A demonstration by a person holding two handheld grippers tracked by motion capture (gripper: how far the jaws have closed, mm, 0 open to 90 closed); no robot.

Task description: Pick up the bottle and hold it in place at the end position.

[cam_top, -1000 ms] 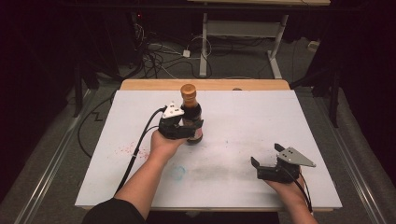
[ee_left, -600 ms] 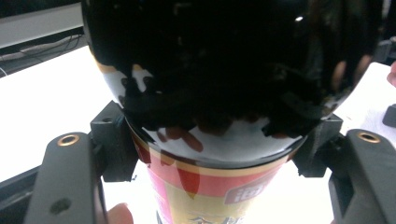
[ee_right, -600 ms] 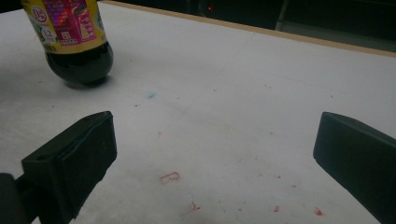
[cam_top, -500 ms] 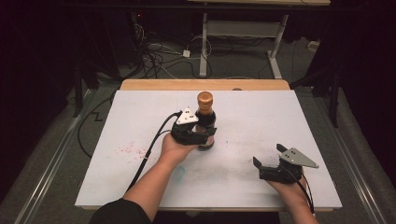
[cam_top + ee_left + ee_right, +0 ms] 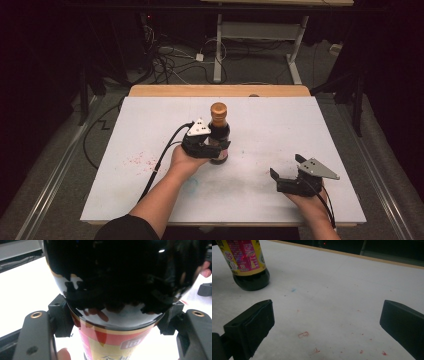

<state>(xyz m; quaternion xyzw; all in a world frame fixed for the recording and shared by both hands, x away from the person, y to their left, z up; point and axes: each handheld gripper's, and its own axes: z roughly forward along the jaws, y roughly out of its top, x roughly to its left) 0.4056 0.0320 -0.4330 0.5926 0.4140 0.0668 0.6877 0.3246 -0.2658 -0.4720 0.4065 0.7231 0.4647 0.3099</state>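
**A:** ok so what's the layout here? Starting from the big stuff.

**B:** Big white table point(image 5: 280, 120) with a wooden strip along the far edge, some faint red specks on the left part of the surface. Roughly in the middle, slightly toward the far side, stands a dark sauce bottle point(image 5: 219, 135), upright, bottom on the table, brown cap on top, red and yellow label round the body.

**A:** and the tongs?

**B:** Left gripper point(image 5: 216, 148) comes in from the near left and is clamped round the bottle's body. In the left gripper view you can see both black jaws pressed against the glass, one each side, just above the label point(image 5: 112, 342). So closed as far as the bottle lets it.

**A:** the other one?

**B:** Right gripper point(image 5: 286, 174) sits near the near right corner, well apart from the bottle, hand resting low over the table. Jaws spread wide with nothing between them, just bare tabletop. In the right gripper view the bottle point(image 5: 247, 262) stands off at the far left of the jaws.
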